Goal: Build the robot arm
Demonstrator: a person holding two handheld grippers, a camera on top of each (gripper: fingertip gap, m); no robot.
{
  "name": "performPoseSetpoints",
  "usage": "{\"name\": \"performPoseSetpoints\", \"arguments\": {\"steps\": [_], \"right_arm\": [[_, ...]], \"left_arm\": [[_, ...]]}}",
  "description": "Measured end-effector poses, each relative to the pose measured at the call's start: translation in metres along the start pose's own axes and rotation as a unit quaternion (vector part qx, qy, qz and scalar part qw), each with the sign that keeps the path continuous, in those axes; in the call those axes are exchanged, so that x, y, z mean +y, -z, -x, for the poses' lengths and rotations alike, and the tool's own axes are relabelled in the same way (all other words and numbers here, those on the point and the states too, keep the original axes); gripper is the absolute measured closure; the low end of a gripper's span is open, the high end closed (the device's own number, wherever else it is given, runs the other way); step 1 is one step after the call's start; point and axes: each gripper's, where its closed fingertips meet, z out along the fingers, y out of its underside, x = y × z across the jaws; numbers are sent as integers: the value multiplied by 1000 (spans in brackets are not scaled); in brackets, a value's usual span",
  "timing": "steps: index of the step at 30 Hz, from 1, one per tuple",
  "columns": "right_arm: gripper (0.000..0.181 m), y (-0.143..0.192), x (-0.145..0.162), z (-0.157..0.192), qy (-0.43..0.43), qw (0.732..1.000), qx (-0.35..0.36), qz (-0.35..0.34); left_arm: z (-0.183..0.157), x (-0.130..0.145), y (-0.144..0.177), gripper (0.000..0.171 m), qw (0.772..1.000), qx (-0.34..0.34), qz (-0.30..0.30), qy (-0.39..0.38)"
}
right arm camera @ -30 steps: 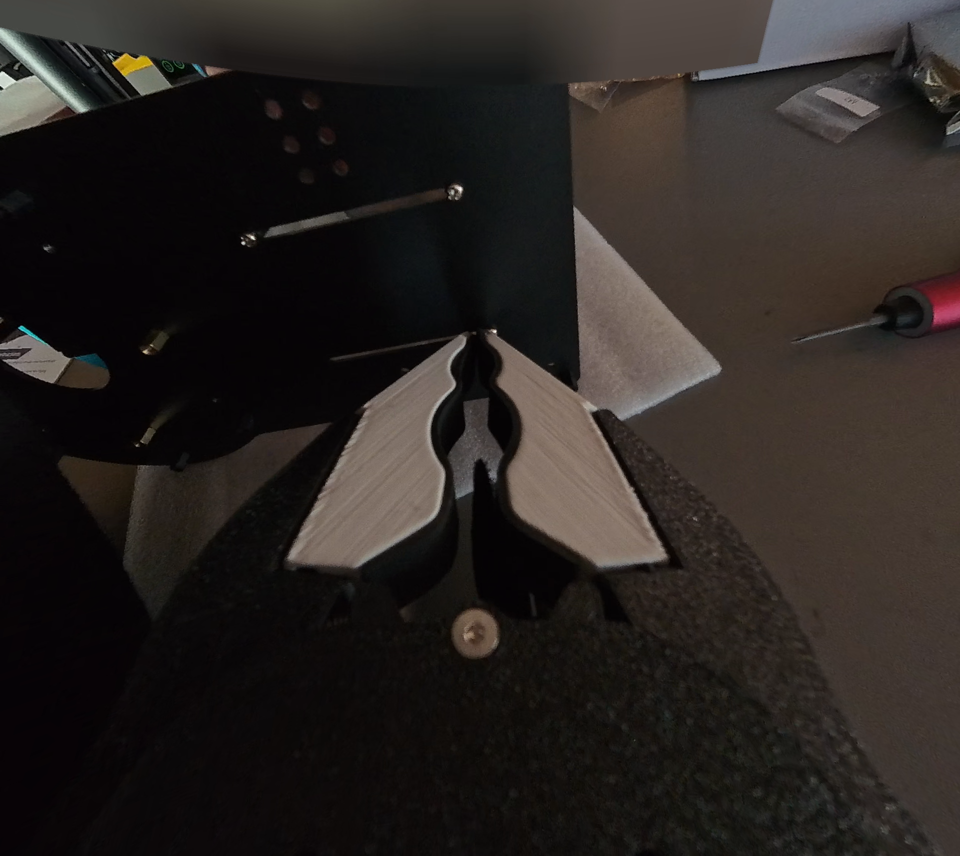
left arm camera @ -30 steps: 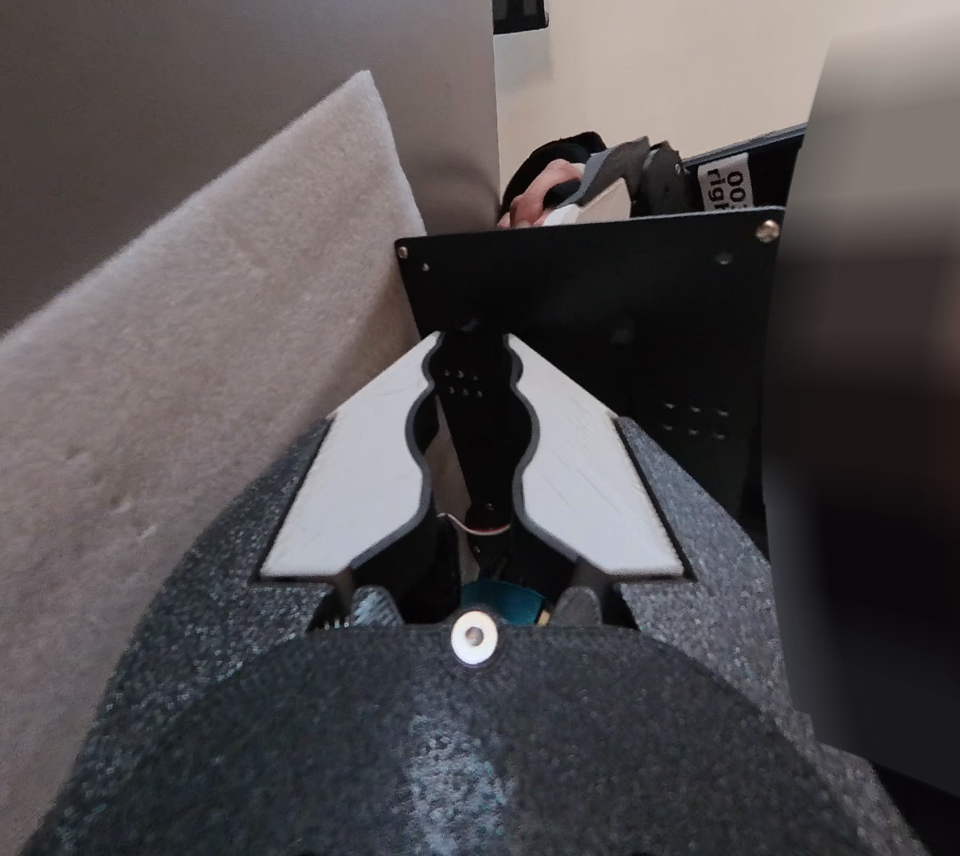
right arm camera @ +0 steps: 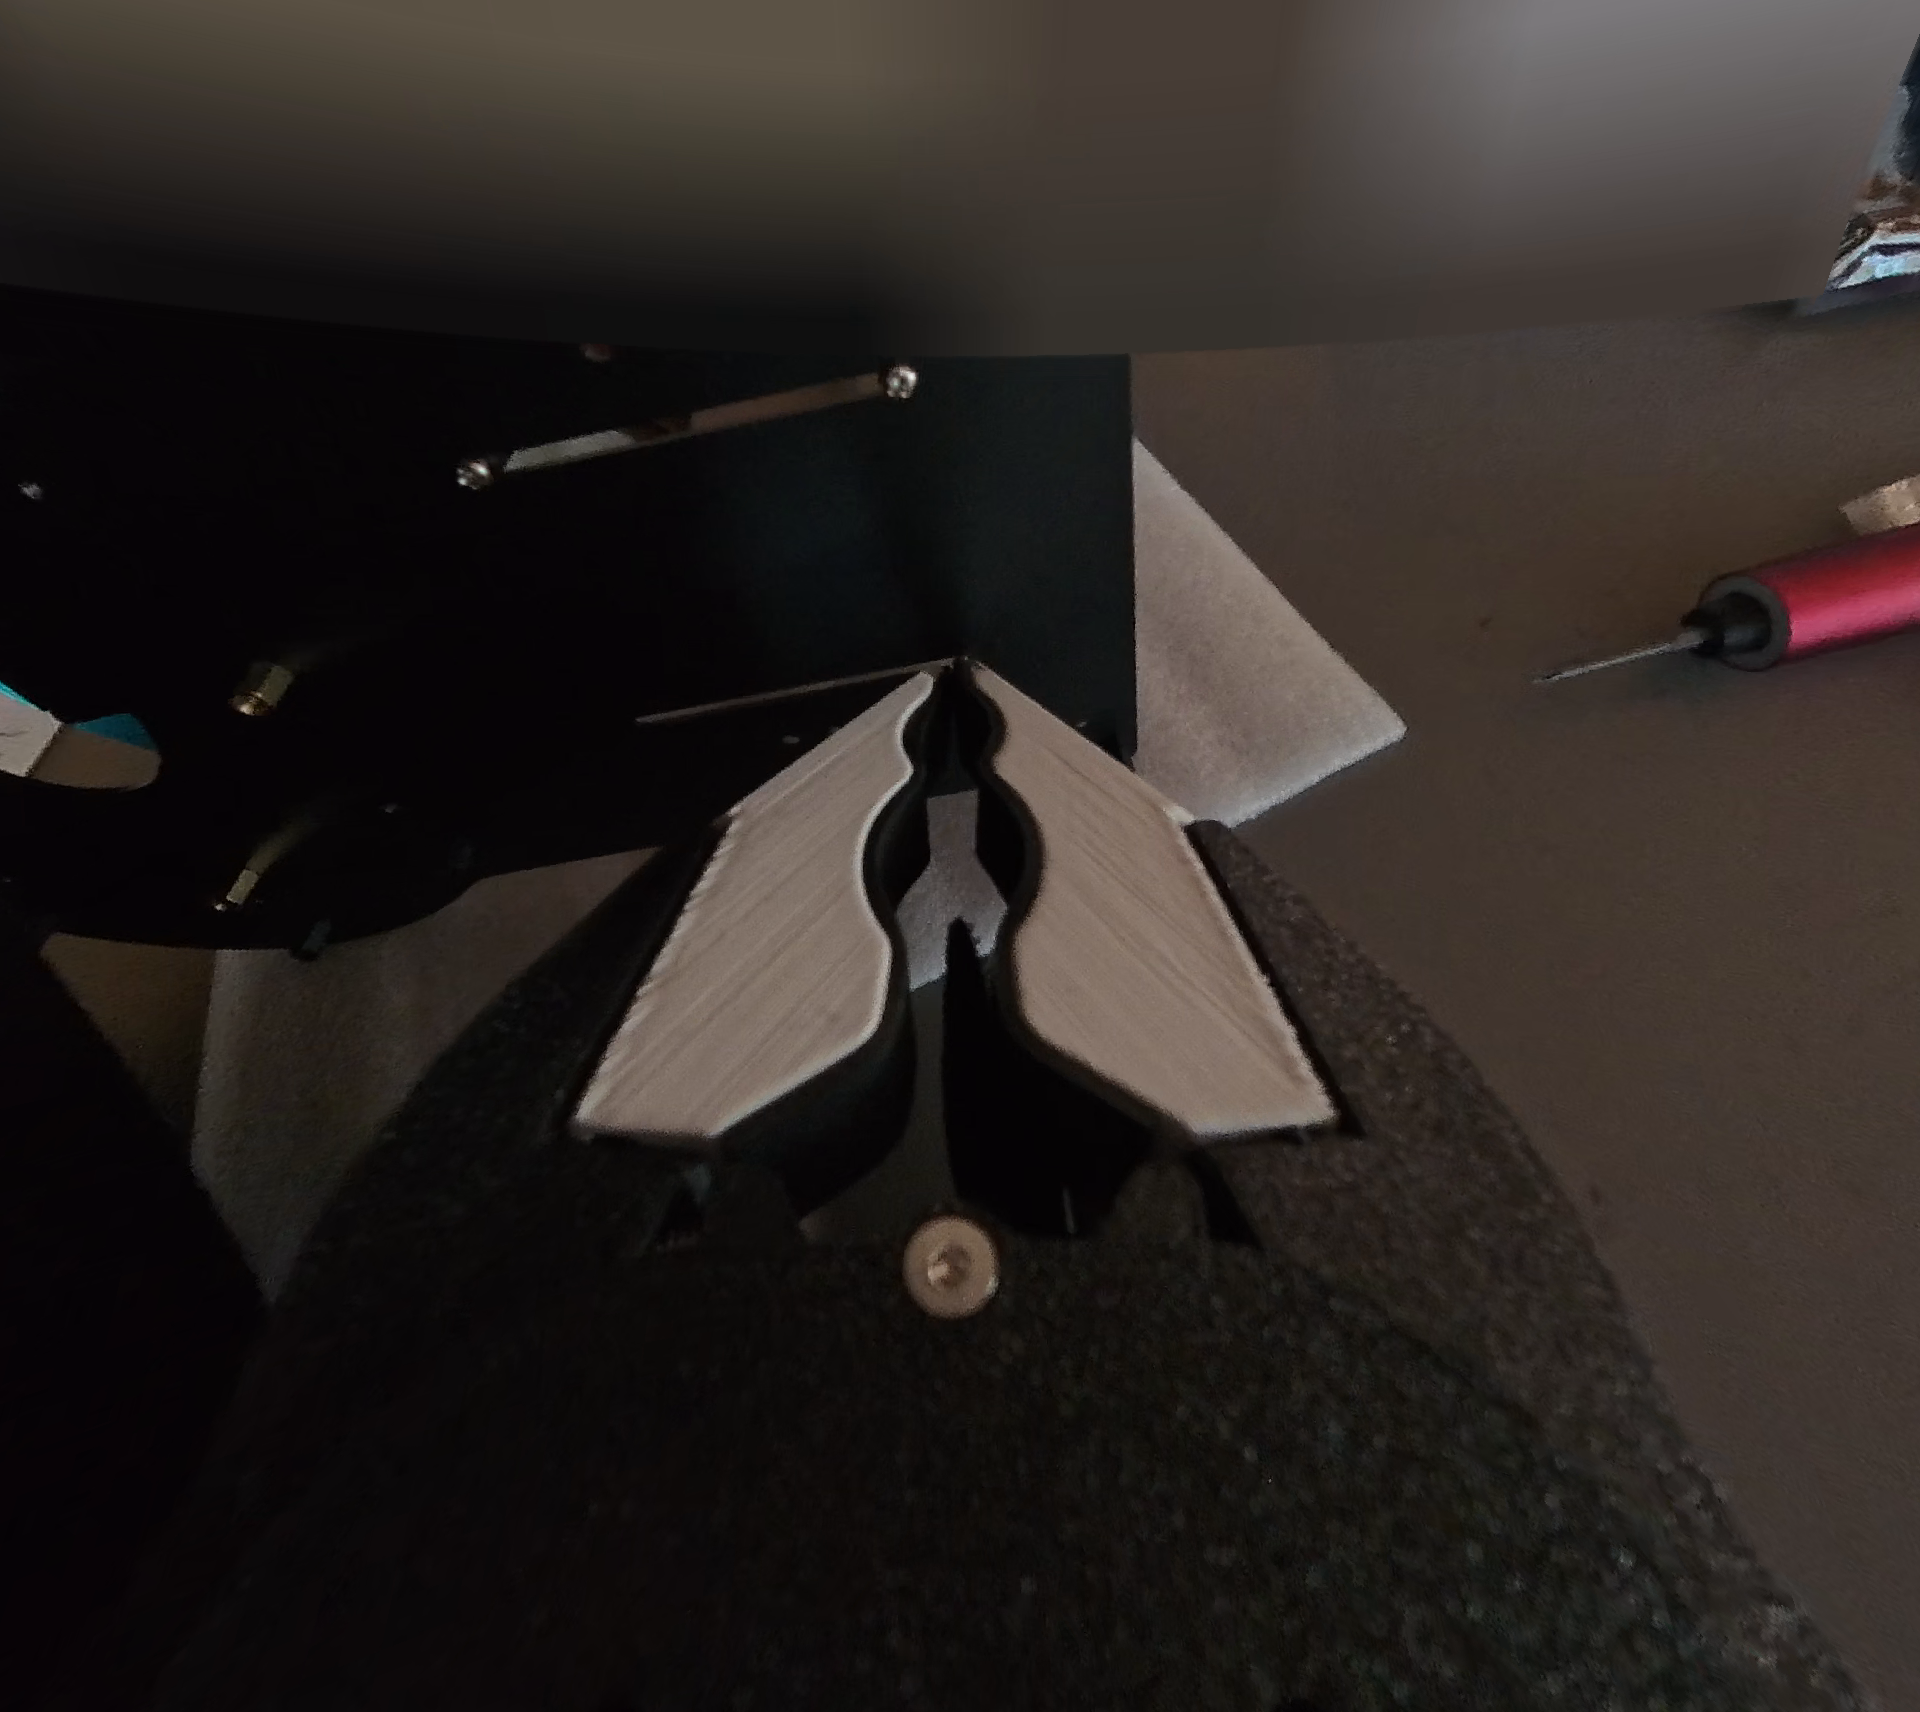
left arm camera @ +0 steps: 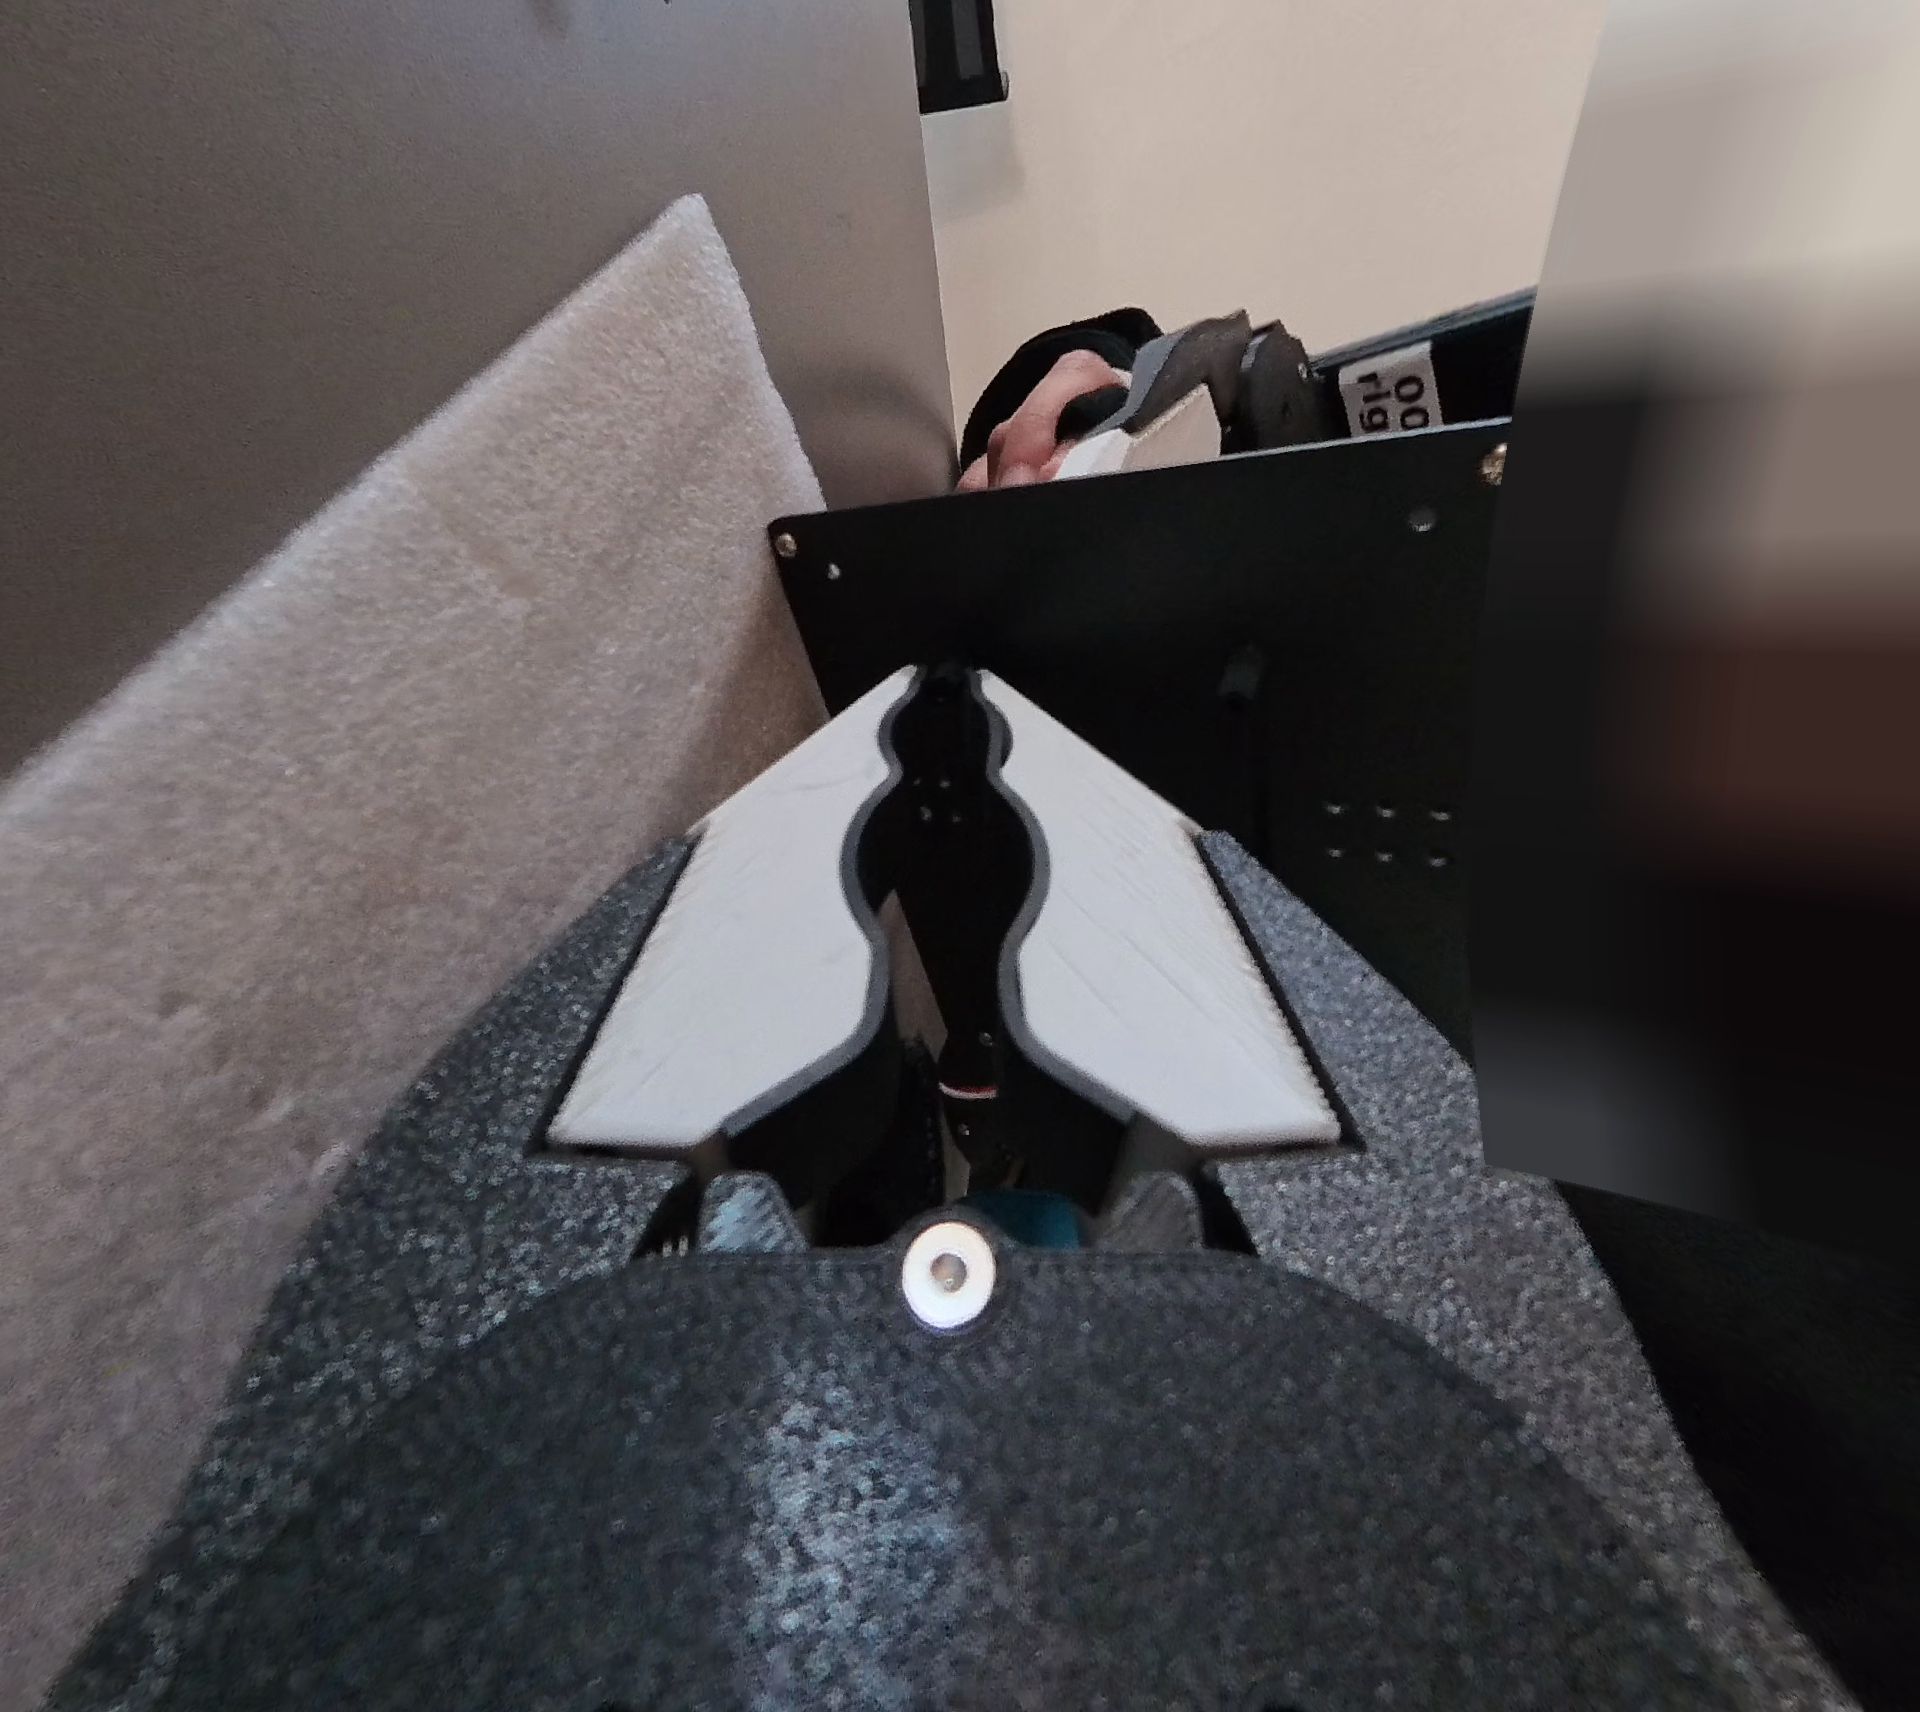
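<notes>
A black metal plate (left arm camera: 1122,623) with screw holes stands on edge over a white foam sheet (left arm camera: 364,831). My left gripper (left arm camera: 945,673) is shut on the plate's near edge, which runs edge-on between the fingers. In the right wrist view the same black plate (right arm camera: 831,561) carries a silver rod (right arm camera: 686,426) and brass standoffs (right arm camera: 265,686). My right gripper (right arm camera: 956,667) is shut on the plate near its lower right corner. In the left wrist view the right gripper (left arm camera: 1174,405) and a person's hand (left arm camera: 1039,436) show beyond the plate.
A red-handled screwdriver (right arm camera: 1818,613) lies on the dark grey table (right arm camera: 1558,935) to the right. The foam sheet (right arm camera: 1226,654) sticks out past the plate's right edge. A cream wall (left arm camera: 1247,156) stands behind. Blurred patches cover part of both views. Both grippers' tips are close together, under 4 cm apart. Left tips and right tips are each some 15 centimetres from the red-handled screwdriver (right arm camera: 1818,613).
My left gripper's fingers have closed tighter on the plate's edge, and the plate has shifted slightly in that view. The right gripper's hold looks unchanged.
</notes>
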Motion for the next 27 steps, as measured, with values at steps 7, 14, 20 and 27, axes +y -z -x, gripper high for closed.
{"name": "performPoseSetpoints", "arguments": {"steps": [7,14,20,27], "right_arm": [[181,-1,-1,0,17,1000,12,0],[181,-4,-2,-1,18,1000,10,1],[181,-4,-2,-1,8,1000,2,2],[181,-5,-3,-1,8,1000,-7,5]], "left_arm": [[1,2,4,161,1000,11,5,14],[1,8,-4,164,999,33,17,26],[3,7,-3,167,998,-11,29,-60],[12,8,-2,168,941,-138,83,-297]]}}
